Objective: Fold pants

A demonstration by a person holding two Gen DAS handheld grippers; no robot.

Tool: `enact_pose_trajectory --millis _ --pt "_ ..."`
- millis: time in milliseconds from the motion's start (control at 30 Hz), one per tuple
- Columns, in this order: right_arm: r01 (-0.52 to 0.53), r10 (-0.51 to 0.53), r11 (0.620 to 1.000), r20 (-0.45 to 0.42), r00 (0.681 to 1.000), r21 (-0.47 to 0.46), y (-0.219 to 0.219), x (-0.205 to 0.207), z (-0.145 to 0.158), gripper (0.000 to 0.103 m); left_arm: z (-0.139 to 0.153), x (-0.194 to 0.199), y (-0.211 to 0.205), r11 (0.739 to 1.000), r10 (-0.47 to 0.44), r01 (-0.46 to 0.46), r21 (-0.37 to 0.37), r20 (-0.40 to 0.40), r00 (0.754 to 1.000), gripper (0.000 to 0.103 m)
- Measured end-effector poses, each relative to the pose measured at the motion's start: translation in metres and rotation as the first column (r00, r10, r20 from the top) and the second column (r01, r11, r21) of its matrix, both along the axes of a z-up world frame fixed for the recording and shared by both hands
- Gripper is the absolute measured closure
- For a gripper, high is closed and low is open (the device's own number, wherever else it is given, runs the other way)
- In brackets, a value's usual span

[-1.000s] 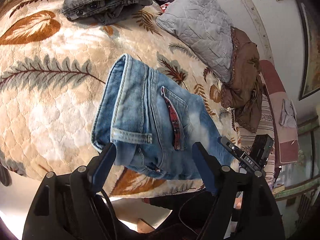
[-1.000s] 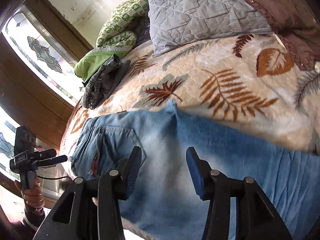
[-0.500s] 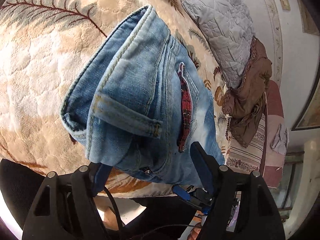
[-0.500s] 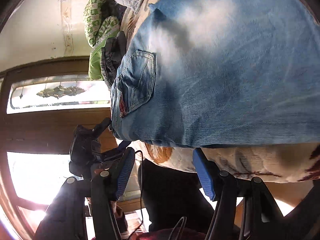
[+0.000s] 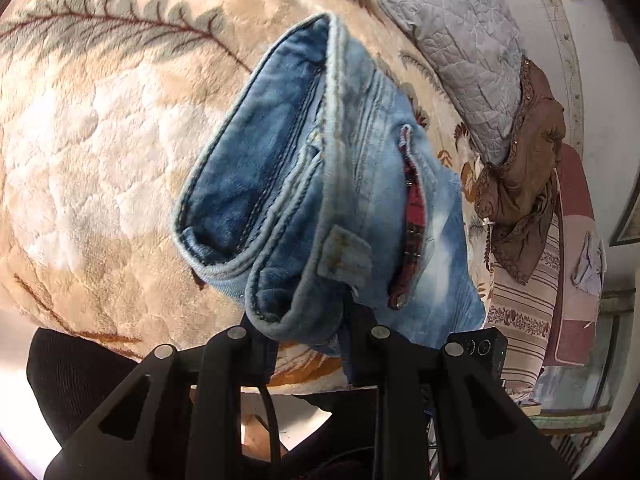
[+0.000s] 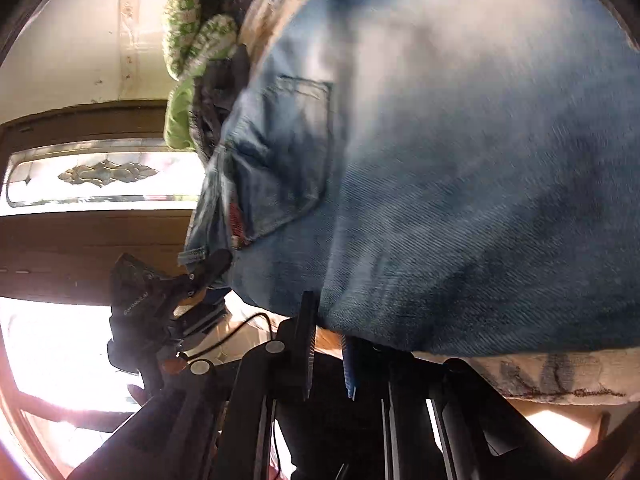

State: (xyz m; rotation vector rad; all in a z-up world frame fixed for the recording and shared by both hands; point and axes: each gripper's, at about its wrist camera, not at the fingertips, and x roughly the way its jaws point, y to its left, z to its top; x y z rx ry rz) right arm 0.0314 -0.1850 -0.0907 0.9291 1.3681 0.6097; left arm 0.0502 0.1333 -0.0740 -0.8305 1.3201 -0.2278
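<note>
the blue jeans [image 5: 344, 184] lie on the bed at its near edge, the waistband end bunched and lifted where it hangs over the side, a belt loop and a red-lined pocket showing on top. in the right wrist view the same jeans [image 6: 460, 184] spread wide across the bed, their lower hem edge just over the bed's side.

the left gripper [image 5: 308, 320] comes in from below the bed's edge, tilted downward, and its jaws have just been closing; they now pinch the rolled waistband corner between them. the right gripper [image 6: 328, 344] is rolled hard onto its side, so the window reads sideways, and its jaws have just been closing too; they stand almost together right at the denim's edge, but whether cloth sits between the pads i cannot tell.

around the jeans lies the cream bedspread [image 5: 100, 152] with fern and leaf prints. toward the far corner rests a grey quilted pillow [image 5: 460, 44] with a brown cloth [image 5: 524, 168] beside it. a green patterned bundle [image 6: 196, 36] sits beyond the jeans by the wall.
</note>
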Motion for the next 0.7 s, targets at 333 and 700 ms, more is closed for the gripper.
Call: enact_pose_trajectory --millis 333,700 --pt "0.295 -0.258 0.952 0.296 0.92 -0.088 -0.174 -0.043 0.091 0.038 0.09 -0.033 0.032 0.994 -0.107 0.103 0.027 0.323 0.94 0.039" --pt "0.634 -0.535 0.687 0.344 0.772 -0.355 -0.356 -0.001 0.051 0.042 0.021 0.075 0.001 0.994 -0.053 0.049 0.102 0.044 0.998 0.042"
